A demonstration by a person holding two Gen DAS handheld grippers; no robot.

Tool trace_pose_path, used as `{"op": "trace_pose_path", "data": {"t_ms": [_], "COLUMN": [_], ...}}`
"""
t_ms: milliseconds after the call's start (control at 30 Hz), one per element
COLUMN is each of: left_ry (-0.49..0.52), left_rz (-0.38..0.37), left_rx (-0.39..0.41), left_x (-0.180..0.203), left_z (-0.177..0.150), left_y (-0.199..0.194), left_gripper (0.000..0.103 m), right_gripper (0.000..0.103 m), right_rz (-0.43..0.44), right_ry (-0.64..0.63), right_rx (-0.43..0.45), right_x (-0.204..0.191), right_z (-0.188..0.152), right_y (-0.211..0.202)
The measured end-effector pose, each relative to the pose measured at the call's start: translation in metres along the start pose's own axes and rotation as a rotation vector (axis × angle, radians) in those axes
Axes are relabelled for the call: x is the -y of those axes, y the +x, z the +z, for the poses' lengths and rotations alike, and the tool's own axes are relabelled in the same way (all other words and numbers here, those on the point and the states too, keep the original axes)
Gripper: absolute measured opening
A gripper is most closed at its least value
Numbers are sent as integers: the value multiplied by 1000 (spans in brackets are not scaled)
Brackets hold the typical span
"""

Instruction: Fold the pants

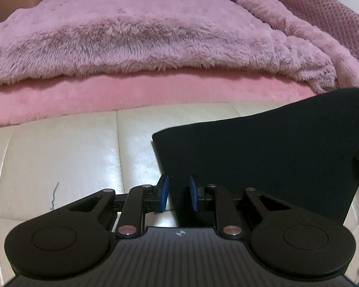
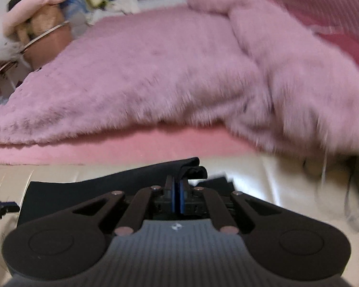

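The black pants (image 1: 263,157) lie folded flat on a glossy cream leather surface (image 1: 59,157). My left gripper (image 1: 179,195) is at their near left edge, and the dark cloth fills the gap between its blue pads (image 1: 164,196). In the right wrist view the pants (image 2: 83,191) stretch out to the left. My right gripper (image 2: 178,186) is shut on a bunched end of them, and a fold of cloth (image 2: 191,167) sticks up just past the tips. This view is blurred.
A fluffy pink blanket (image 1: 143,35) covers the bed behind the cream surface, over a smoother pink sheet (image 1: 131,93). A quilted pink cover (image 1: 335,19) lies at the far right. Soft toys and clutter (image 2: 36,12) sit at the far left.
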State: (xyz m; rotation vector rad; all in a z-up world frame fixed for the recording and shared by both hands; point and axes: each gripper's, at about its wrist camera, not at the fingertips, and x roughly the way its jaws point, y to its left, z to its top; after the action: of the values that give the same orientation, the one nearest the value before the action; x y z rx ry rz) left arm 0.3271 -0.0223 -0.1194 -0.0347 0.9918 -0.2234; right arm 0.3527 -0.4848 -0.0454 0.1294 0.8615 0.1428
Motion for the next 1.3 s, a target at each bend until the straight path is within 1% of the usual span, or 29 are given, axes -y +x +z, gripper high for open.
{"op": "trace_pose_path", "data": {"t_ms": [67,133,200,267,333,433,567,633,733,767,833,900,933,967,1000,1033,1067,1167,1233,1300], "left_ry": [1,3,3,-2,-8,-12,-7,-6,-22,-20,-12,-7,-8,-7,-7,-10,-11,2,9,5], "left_rz": [-1,-4,-1,-1,-9,0,17,16,13,12,14,17,19,20,20,20,21,27,32,32], "left_rx": [-3,-11,-13,-7,2,-10,-25,-23,-25,-26,-27,-27,-26,-23,-22,-23,-25,-31,-32,-30], "left_x": [0,2,4,4,4,4,3,3,1,1,2,2,2,3,3,3,3,5,5,3], "left_z": [1,2,2,3,5,9,7,6,5,5,6,6,7,6,6,6,6,7,7,5], "left_y": [3,8,13,17,21,31,39,40,39,39,40,40,41,41,41,40,40,40,40,39], "left_gripper": [22,22,21,21,21,21,22,22,22,22,22,22,22,22,22,22,22,22,24,30], "right_gripper": [0,0,0,0,0,0,0,0,0,0,0,0,0,0,0,0,0,0,0,1], "right_rz": [-70,-134,-152,-189,-204,-246,-243,-194,-137,-124,-113,-77,-92,-137,-181,-194,-197,-223,-232,-246], "right_ry": [-57,-79,-71,-74,-67,-143,-157,-91,65,90,66,-32,-87,-144,-179,-180,-178,-207,-196,-188], "right_rx": [-10,-66,-117,-131,-133,-150,-145,-136,-123,-110,-45,68,94,84,35,-7,-26,-59,-74,-77], "right_x": [-2,6,16,20,24,18,20,26,46,48,38,16,8,4,5,9,12,10,13,13], "right_z": [2,-7,-25,-38,-44,-49,-46,-42,-36,-34,-27,-22,-23,-26,-30,-35,-39,-47,-49,-50], "right_y": [6,34,66,84,93,105,105,98,93,89,70,41,35,38,50,62,70,86,93,95]}}
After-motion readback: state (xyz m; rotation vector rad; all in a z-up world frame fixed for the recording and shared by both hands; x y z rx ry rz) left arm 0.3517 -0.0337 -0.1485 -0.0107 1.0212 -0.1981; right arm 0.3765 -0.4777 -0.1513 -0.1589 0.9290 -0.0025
